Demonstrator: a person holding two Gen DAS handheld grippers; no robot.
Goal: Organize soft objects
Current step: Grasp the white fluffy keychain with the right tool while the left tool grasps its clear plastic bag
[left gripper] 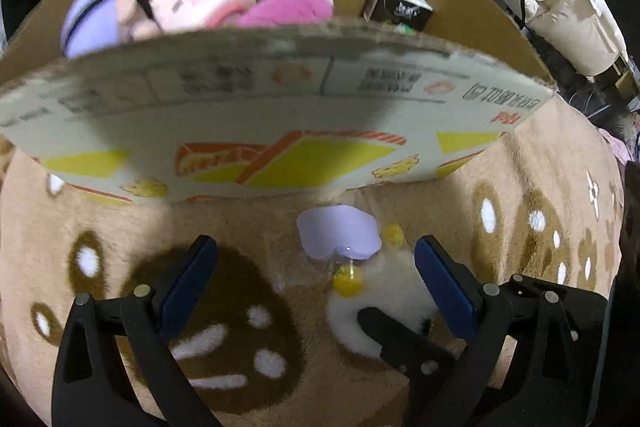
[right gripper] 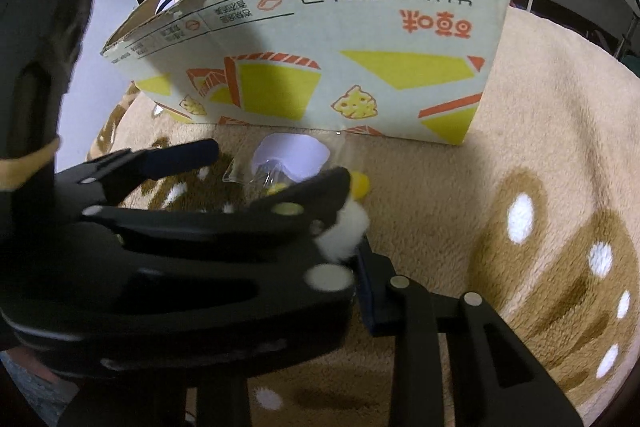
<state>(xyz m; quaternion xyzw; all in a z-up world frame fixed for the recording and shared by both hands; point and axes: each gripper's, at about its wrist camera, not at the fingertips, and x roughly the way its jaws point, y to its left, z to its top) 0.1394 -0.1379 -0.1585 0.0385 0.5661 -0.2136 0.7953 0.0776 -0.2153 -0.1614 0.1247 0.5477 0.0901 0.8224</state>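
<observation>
A small white fluffy toy [left gripper: 360,311] with yellow parts and a pale purple tag [left gripper: 339,235] lies in a clear wrapper on the tan plush blanket, just in front of the printed cardboard box [left gripper: 280,115]. My left gripper [left gripper: 316,283] is open, its blue pads either side of the toy. The right gripper's black finger reaches in and touches the toy. In the right wrist view the left gripper's body hides most of the white toy [right gripper: 344,231] and my right gripper [right gripper: 288,203], so its jaw state is unclear. The box holds a purple plush [left gripper: 96,19] and pink plush items [left gripper: 244,5].
A small dark carton [left gripper: 398,7] sits in the box's far right corner. The tan blanket [right gripper: 540,187] with brown and white patterns covers the surface. White cushions [left gripper: 568,7] and clutter lie beyond the box to the right.
</observation>
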